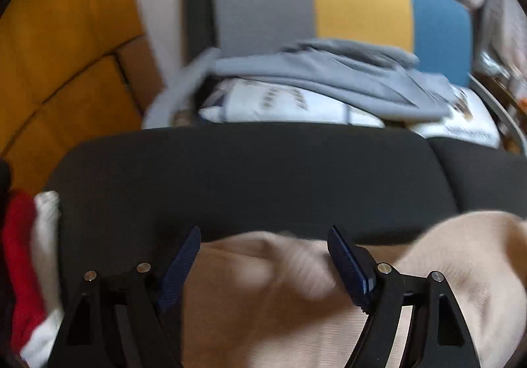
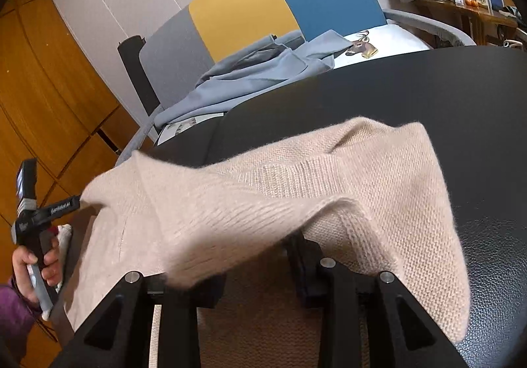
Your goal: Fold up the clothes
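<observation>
A beige knit sweater (image 2: 378, 177) lies on a black padded surface (image 2: 428, 88). One fold of it is lifted and drapes over my right gripper (image 2: 257, 236), whose fingertips are hidden under the fabric; the jaws stand narrowed on the knit. In the left wrist view the sweater (image 1: 263, 302) is blurred below my left gripper (image 1: 263, 233), which hovers over its far edge with its blue pads (image 1: 349, 269) wide apart and nothing between them. At the left of the right wrist view, a hand (image 2: 36, 266) holds the left gripper's handle.
Behind the black surface (image 1: 247, 170) stands a chair with a grey, yellow and blue back (image 1: 359, 2), carrying a grey-blue garment (image 1: 329, 78) and a white deer-print cushion (image 2: 362, 45). Red and white clothes (image 1: 19, 252) lie at the left edge. Wooden cabinets (image 1: 66, 39) line the left.
</observation>
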Tool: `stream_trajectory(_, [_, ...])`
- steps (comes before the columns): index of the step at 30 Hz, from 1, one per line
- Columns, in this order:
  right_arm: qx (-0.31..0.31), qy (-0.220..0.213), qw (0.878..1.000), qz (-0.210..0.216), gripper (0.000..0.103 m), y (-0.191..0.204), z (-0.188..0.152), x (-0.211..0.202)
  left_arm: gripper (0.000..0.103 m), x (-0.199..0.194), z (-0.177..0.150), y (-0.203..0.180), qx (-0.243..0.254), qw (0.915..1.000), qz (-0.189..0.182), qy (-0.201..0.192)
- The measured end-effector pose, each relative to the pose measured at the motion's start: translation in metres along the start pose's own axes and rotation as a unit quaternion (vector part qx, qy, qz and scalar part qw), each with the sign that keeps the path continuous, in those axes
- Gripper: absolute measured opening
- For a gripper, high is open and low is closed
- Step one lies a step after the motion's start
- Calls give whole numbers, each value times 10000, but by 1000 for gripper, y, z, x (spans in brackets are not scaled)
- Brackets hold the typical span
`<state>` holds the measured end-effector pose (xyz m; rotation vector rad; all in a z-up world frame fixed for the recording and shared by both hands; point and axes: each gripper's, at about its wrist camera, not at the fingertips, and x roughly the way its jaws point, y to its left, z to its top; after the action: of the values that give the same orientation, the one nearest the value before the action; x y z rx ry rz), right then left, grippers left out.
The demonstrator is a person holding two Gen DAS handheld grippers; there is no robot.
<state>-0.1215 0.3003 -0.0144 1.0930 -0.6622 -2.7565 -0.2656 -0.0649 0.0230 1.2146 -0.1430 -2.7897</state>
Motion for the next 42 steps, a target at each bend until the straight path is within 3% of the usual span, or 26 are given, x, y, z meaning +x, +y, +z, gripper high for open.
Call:
stream_trajectory(2, [-11,-4,10000,-16,32,1,0,0,80,-16,-18,6,28,9995,153,-265])
stream_trajectory(4, [-65,-7,9999,-90,32,4,1,-1,80,-32,-38,6,132,9990,-1,-433])
stream_trajectory(11, [-564,41,9976,-395,34,26,16,-14,84,-40,-93,-10,622,9972,-283,-318])
stream_trajectory(13, [-212,78,9978,-626,34,8,28,-12,87,-29,-100,-1,397,9988,-251,-102])
stream_trajectory(16, [532,259,9891,-1347,34,-34,38,-4,91,-23,-98,25,-344,9981,-490,149])
stream_trajectory(19, [863,-150,9921,-896,34,-39,33,-36,91,-33,-102,49,-674,9967,-429,144])
stream_trajectory(23, [344,-442,9957,-739,37,-19,-2,-85,90,-60,-120,85,-870,9956,-350,-50])
stream_trajectory(27, [440,-331,9970,-551,37,-22,-49,-113,91,-69,-146,98,-763,9952,-598,115])
stream_trajectory(32, [370,-94,9957,-839,37,-26,-70,-123,91,-74,-171,101,-545,9953,-744,311])
stream_trajectory(35, [370,-51,9975,-604,37,-28,-74,-127,91,-78,-178,112,-784,9887,-1226,371])
stream_trajectory(42, [430,-132,9971,-619,37,-34,-79,-141,91,-96,-172,107,-466,9820,-1822,139])
